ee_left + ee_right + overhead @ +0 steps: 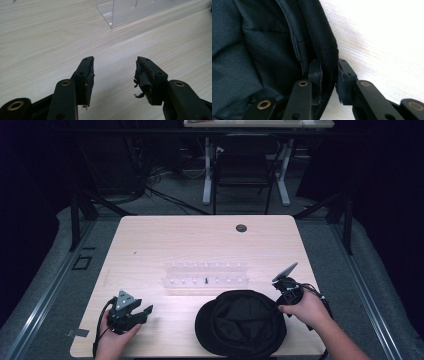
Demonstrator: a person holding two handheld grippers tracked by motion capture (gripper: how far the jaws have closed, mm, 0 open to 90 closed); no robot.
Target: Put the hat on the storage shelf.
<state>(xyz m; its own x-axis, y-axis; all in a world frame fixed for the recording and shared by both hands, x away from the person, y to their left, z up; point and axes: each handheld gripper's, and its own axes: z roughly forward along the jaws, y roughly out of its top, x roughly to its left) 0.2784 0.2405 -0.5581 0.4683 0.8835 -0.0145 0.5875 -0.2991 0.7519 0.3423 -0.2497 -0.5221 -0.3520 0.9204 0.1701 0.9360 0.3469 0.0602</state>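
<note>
A black hat [240, 322] lies upside down near the front edge of the table, right of centre. My right gripper [279, 303] is at the hat's right rim. In the right gripper view its jaws [329, 72] straddle the rim of the hat [262, 45], one inside the crown and one outside, with the pads pressed on the fabric. My left gripper [146, 312] rests low at the front left, well apart from the hat. In the left gripper view the left gripper [115, 67] stands open over bare wood with nothing between its jaws.
A clear plastic rack [206, 275] with small pegs stands in the middle of the light wooden table [150, 245], just beyond the hat; its corner [130, 12] lies ahead of my left gripper. A cable hole [241, 228] sits near the far edge. A chair [245, 165] stands beyond.
</note>
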